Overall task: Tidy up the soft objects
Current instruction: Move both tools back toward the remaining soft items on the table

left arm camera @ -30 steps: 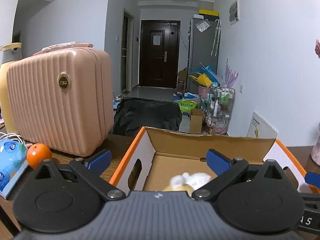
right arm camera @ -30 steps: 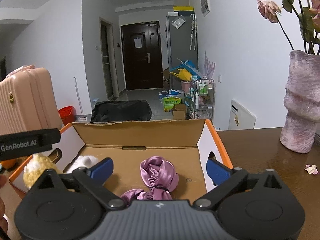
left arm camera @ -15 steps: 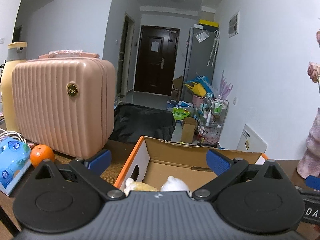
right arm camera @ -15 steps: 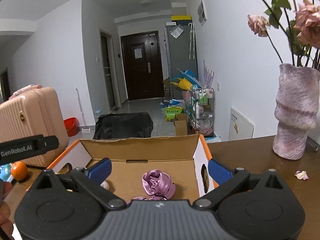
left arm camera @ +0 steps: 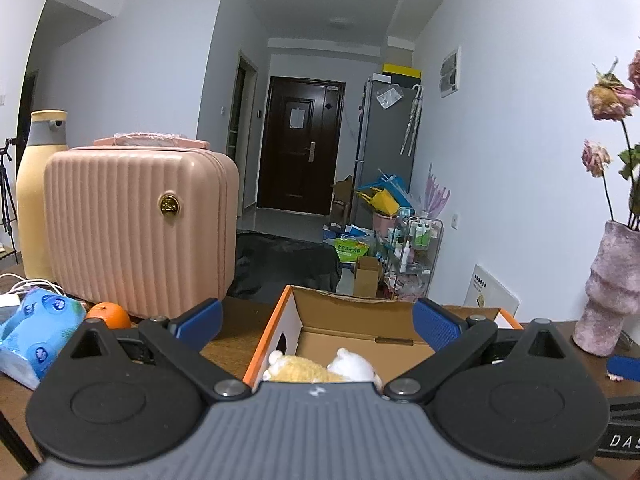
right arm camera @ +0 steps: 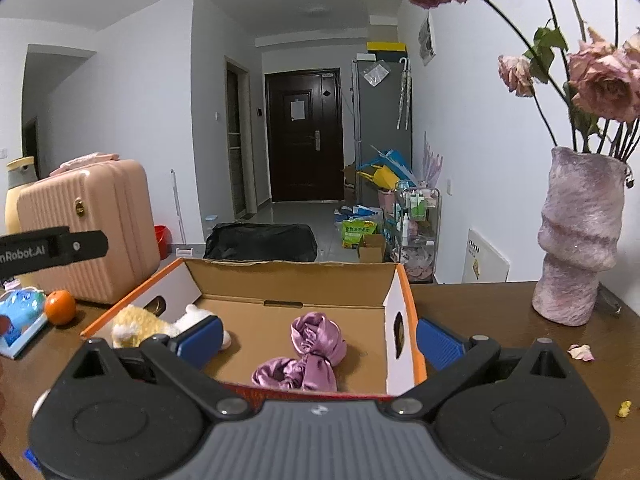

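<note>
On the dark wooden table (right arm camera: 480, 320) before me, the biggest thing is the pink ribbed suitcase (left arm camera: 136, 236), standing upright at the far left with a tall yellow bottle (left arm camera: 36, 184) behind it. Next in size is the open cardboard box (right arm camera: 288, 280) with orange edges, sitting at the middle of the table, and well to its right stands the mottled pink vase (right arm camera: 580, 240) holding dried roses. My left gripper (left arm camera: 316, 322) hangs above the near left end of the box, its blue-padded jaws spread wide and holding nothing. My right gripper (right arm camera: 320, 338) hovers at the box's near edge, likewise spread and empty. Inside the box, a yellow and white plush toy (right arm camera: 160, 322) lies in the left corner, and a purple satin scrunchie (right arm camera: 308, 356) lies on the floor toward the right. Left of the box rest a blue tissue pack (left arm camera: 36, 324) and, just beside it, a small orange (right arm camera: 60, 307).
</note>
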Available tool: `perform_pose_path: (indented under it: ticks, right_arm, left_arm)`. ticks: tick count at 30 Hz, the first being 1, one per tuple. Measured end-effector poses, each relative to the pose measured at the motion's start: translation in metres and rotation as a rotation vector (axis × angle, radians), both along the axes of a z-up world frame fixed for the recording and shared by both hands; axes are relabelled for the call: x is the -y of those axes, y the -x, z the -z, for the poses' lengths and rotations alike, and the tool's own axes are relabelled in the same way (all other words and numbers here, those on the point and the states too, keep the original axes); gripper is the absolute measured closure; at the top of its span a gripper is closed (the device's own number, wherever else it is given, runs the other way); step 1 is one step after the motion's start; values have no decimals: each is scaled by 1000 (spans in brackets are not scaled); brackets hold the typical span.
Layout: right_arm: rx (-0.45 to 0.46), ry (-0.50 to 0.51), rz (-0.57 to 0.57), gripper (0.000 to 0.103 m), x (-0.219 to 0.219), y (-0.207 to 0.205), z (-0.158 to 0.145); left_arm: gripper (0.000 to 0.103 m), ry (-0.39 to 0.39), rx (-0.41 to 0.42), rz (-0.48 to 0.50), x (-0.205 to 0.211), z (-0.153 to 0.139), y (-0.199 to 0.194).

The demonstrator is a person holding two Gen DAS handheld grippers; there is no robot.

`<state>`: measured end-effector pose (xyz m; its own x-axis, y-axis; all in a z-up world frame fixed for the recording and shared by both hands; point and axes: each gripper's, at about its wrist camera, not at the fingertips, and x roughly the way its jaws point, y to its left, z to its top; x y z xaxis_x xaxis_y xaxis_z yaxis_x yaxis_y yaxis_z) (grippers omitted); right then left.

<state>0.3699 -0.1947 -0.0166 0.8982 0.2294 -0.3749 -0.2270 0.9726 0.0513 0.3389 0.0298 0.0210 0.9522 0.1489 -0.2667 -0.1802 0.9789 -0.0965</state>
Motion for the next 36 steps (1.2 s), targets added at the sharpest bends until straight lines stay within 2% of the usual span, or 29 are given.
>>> perform_pose_path:
  ticks: [10,21,36]
  right_arm:
    - [31,12,-7,0,10,44,2]
    - [30,30,-27,0,15,93,11]
    - [18,58,-29,0,19,153,24]
  left_arm:
    - [0,-53,2,19,9,3,40]
    - [0,-64,-9,31,13,8,81]
    - [0,-80,-66,42,20,20,130]
